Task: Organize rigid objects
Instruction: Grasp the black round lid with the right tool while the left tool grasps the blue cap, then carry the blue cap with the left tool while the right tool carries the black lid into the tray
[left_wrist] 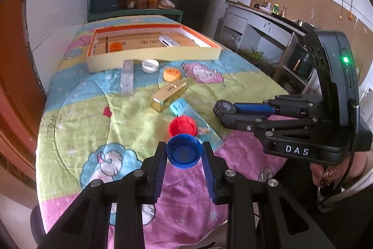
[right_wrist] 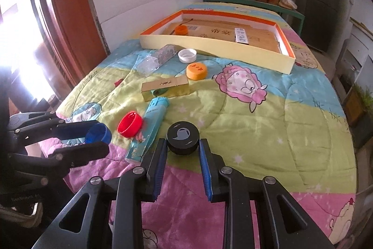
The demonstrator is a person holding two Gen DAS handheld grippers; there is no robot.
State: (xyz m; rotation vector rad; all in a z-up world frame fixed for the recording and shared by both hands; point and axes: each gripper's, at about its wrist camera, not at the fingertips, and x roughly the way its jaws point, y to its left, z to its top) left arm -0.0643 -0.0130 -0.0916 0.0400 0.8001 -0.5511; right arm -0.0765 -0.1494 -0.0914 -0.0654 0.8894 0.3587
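Observation:
My left gripper is shut on a blue bottle cap, held just above the quilt; in the right wrist view the same left gripper and blue cap show at the left. My right gripper is shut on a black round lid; from the left wrist view that right gripper pinches the black lid at mid-right. A red cap lies between them beside a teal box. Farther off lie a gold box, an orange lid, a white cap and a clear case.
A shallow orange-rimmed tray stands at the far end of the quilt-covered table, with a small orange cap and a white packet inside. A wooden door is at the left; shelves, a water jug and a fridge stand behind.

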